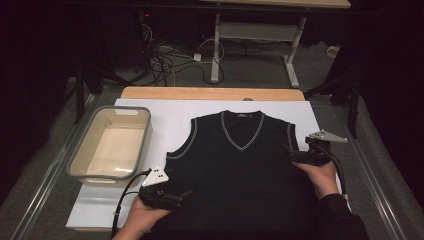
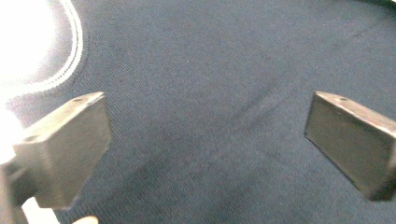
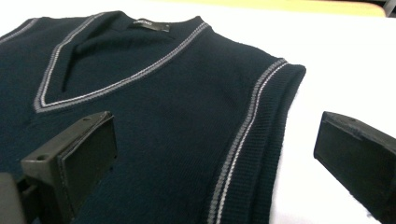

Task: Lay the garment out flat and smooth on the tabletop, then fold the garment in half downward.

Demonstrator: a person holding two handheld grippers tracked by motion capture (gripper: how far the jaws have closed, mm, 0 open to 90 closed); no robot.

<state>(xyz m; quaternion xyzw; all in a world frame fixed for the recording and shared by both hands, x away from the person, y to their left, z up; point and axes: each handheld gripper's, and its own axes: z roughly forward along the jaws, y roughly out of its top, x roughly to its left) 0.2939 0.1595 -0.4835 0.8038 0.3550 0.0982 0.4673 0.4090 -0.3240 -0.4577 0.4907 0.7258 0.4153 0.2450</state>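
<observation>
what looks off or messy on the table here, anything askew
Nothing stands out. The vest lies flat and face up on the white sheet, and the tub beside it sits upright with nothing spilled.

A dark knitted sleeveless V-neck vest (image 1: 242, 165) lies flat on the table (image 1: 210, 93); a grey-rimmed plastic tub (image 1: 111, 142) sits left of it.

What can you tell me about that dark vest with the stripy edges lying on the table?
The dark navy knitted sleeveless vest lies flat and face up on the white sheet covering the table, with its neck toward the far side. Grey-white stripes trim its V-neck and both armholes, and a small label sits inside the collar. The fabric looks fine-ribbed and mostly smooth. The left hand-held gripper is open over its lower left part, and the right hand-held gripper is open at its right armhole edge.
</observation>
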